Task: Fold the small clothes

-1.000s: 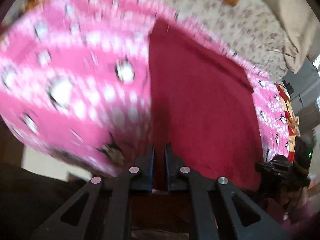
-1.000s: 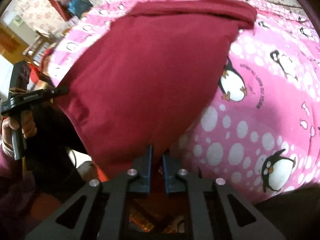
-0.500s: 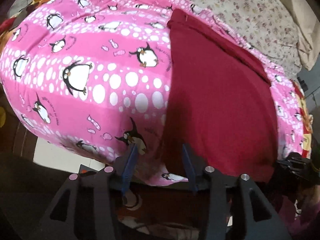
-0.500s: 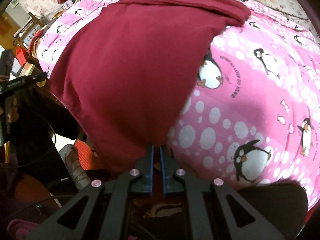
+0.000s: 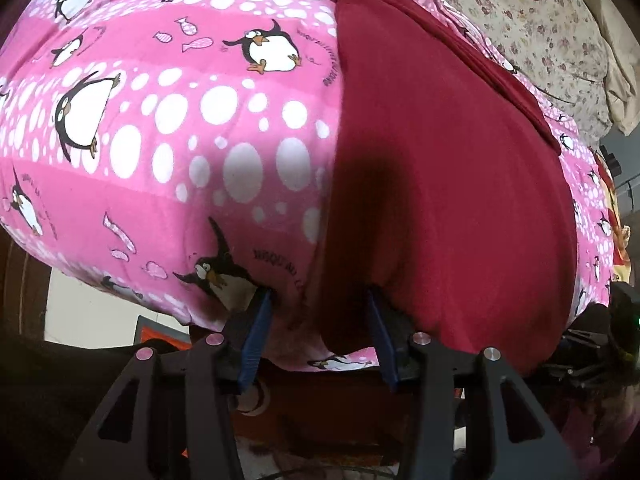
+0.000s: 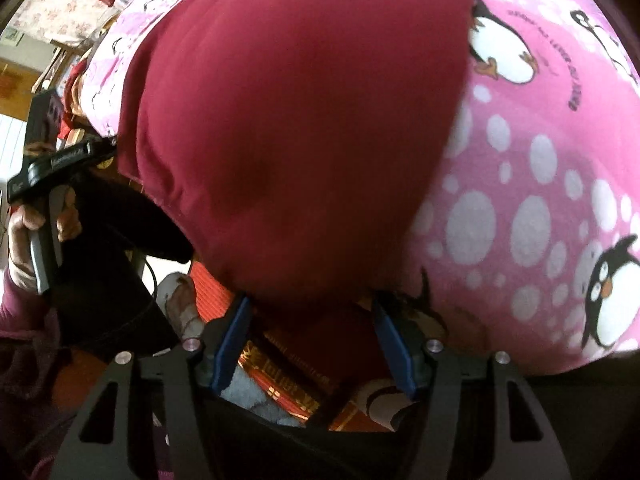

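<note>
A dark red garment (image 5: pixel 448 168) lies spread flat on a pink penguin-print blanket (image 5: pixel 168 120), its near edge hanging over the bed's front edge. My left gripper (image 5: pixel 318 308) is open at the garment's near left corner, its jaws astride the hem without gripping. In the right wrist view the garment (image 6: pixel 304 112) fills the middle, and my right gripper (image 6: pixel 312 312) is open at its near right corner. The pink blanket (image 6: pixel 540 184) shows to the right. The left gripper's handle and the hand holding it (image 6: pixel 36 200) show at the far left.
A floral bedsheet (image 5: pixel 532 20) covers the bed beyond the blanket, with a beige pillow (image 5: pixel 616 60) at the far right. Below the bed edge lie a patterned red mat (image 6: pixel 288 364) and pale floor (image 5: pixel 80 308). Cluttered furniture (image 6: pixel 72 40) stands at the left.
Both grippers were shut on the garment's near corners one second ago. The left opened first, then the right. The garment now lies released on the blanket.
</note>
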The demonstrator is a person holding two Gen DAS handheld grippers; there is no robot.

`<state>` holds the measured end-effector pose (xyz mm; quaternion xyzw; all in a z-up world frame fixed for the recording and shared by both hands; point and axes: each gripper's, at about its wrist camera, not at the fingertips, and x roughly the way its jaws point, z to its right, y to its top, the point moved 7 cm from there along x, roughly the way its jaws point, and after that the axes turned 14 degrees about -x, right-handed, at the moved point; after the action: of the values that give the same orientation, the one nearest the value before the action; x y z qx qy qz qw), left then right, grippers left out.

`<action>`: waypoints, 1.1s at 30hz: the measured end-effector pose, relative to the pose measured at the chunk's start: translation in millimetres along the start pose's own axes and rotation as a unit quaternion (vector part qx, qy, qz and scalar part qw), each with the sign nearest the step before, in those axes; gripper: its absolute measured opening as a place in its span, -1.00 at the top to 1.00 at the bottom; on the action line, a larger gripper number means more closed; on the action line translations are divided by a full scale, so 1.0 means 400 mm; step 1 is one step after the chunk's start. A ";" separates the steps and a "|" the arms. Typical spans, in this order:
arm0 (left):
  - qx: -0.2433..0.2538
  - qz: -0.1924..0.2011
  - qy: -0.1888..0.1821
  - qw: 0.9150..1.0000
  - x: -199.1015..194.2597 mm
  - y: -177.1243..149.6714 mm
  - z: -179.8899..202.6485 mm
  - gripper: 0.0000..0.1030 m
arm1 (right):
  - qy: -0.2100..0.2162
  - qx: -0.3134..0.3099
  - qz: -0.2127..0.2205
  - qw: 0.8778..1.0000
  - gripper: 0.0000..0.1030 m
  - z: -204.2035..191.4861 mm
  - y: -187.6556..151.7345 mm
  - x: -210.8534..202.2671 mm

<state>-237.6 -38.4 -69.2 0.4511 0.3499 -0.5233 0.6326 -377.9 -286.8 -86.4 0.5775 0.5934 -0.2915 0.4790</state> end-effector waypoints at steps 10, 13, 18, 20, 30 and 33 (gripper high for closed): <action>0.005 0.004 0.007 1.000 0.006 0.004 0.007 0.49 | 0.002 -0.014 0.013 1.000 0.67 -0.004 0.014 -0.001; 0.004 0.004 0.007 1.000 0.006 0.003 0.007 0.49 | -0.001 -0.019 0.019 1.000 0.77 -0.005 0.013 -0.011; 0.004 0.007 -0.013 1.000 -0.004 -0.004 0.013 0.97 | -0.003 -0.034 0.040 0.999 0.83 -0.017 0.014 -0.044; -0.001 0.009 -0.024 1.000 -0.022 -0.005 0.009 1.00 | 0.003 -0.039 0.062 0.997 0.83 -0.026 0.019 -0.075; -0.028 0.082 -0.127 0.988 -0.238 0.080 0.020 1.00 | 0.044 -0.042 0.184 0.981 0.84 -0.023 0.064 -0.277; -0.034 0.105 -0.154 0.982 -0.276 0.124 0.044 1.00 | 0.052 -0.023 0.232 0.971 0.84 0.001 0.101 -0.338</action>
<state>-212.7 -14.3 48.0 0.3777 0.2169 -0.5048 0.7452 -355.8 -335.4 44.1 0.7027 0.4736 -0.1282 0.5152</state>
